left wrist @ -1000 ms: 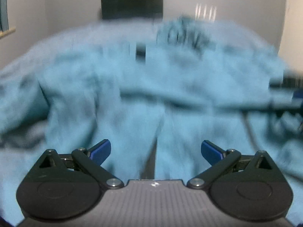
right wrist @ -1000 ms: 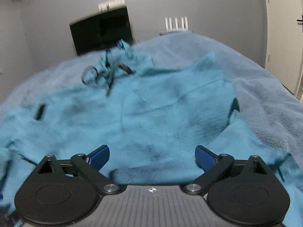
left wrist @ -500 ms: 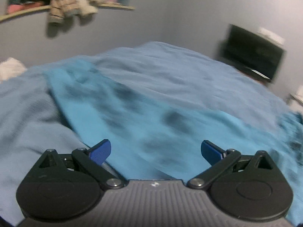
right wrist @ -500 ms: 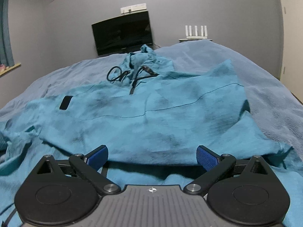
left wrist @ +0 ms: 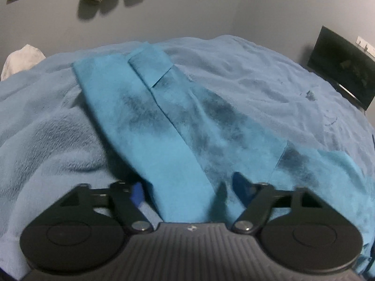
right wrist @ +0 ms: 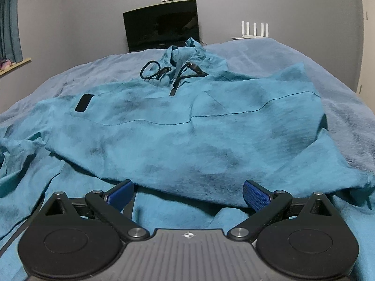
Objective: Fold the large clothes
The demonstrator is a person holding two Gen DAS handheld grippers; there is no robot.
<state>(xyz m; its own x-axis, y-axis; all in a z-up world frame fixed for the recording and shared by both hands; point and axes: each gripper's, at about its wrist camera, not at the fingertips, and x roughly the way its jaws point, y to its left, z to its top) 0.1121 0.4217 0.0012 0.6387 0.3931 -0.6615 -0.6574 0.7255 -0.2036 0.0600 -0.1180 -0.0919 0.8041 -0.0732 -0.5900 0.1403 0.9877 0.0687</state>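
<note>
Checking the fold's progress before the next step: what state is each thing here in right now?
Hoodie: spread front-up on the bed, wrinkled, unfolded.
Sleeve: stretched out flat across the blanket.
Drawstring: loose, looped near the collar.
Left claw: jaws just been closing, sleeve between them, pads not yet pressing.
Right claw: open, over the hem.
Screen: dark.
</note>
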